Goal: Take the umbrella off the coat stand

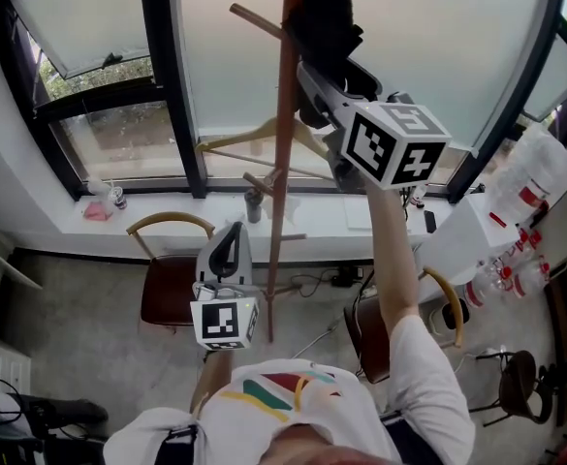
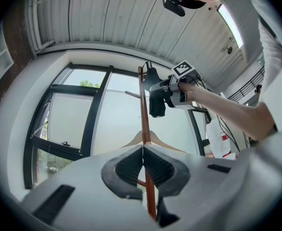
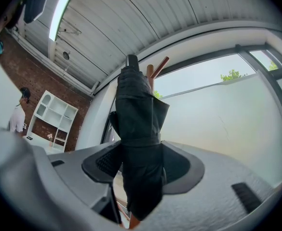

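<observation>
A wooden coat stand [image 1: 281,192] rises in front of the window. My right gripper [image 1: 324,77] is raised high beside the stand's top and is shut on a folded black umbrella [image 1: 328,15]. In the right gripper view the umbrella [image 3: 138,129] stands upright between the pads, its cap next to the tip of the stand [image 3: 150,71]. The left gripper view shows the right gripper [image 2: 172,91] holding the umbrella [image 2: 156,100] just right of the pole [image 2: 143,114]. My left gripper [image 1: 227,252] is low, left of the pole, shut on nothing.
A wooden clothes hanger [image 1: 260,145] hangs on the stand. Two chairs [image 1: 170,284] [image 1: 436,310] flank its base below the window sill [image 1: 167,213]. Plastic bottles [image 1: 521,201] stand at the right. A person [image 3: 19,113] and a white shelf [image 3: 54,120] are far off.
</observation>
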The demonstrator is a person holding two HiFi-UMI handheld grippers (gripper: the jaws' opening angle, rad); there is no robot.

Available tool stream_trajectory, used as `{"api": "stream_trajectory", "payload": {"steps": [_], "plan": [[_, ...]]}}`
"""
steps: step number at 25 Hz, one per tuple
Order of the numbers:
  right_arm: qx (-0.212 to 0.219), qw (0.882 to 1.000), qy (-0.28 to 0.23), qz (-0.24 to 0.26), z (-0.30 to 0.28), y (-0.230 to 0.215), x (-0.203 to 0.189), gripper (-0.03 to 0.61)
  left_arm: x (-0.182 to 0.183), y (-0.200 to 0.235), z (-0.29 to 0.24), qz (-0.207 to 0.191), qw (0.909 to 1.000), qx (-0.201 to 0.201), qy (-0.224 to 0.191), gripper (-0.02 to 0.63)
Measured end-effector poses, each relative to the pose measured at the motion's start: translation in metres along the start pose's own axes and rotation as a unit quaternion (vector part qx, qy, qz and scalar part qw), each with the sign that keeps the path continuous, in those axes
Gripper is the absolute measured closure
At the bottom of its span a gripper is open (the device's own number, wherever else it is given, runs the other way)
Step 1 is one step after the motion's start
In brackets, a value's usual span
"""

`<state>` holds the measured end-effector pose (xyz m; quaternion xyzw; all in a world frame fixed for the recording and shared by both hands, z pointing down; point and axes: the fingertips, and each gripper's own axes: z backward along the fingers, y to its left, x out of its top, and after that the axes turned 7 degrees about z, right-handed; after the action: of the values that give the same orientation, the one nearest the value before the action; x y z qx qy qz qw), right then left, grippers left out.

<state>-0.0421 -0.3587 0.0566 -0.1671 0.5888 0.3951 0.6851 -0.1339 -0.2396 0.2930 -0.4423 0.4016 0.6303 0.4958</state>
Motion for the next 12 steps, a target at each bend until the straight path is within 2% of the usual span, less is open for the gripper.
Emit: {"api": "stream_trajectory", "payload": {"steps": [7, 12], "plan": [[0.004, 0.999, -0.032, 0.009, 0.006, 0.006, 0.033, 0.339, 0.000, 0.001, 0.003, 0.001, 1.0000, 0.002, -0.002, 0.607], [-0.004, 0.998, -0.060, -0.006, 0.022, 0.013, 0.035, 0.339, 0.007, 0.005, 0.003, -0.003, 1.0000, 0.005, -0.007, 0.607]]}}
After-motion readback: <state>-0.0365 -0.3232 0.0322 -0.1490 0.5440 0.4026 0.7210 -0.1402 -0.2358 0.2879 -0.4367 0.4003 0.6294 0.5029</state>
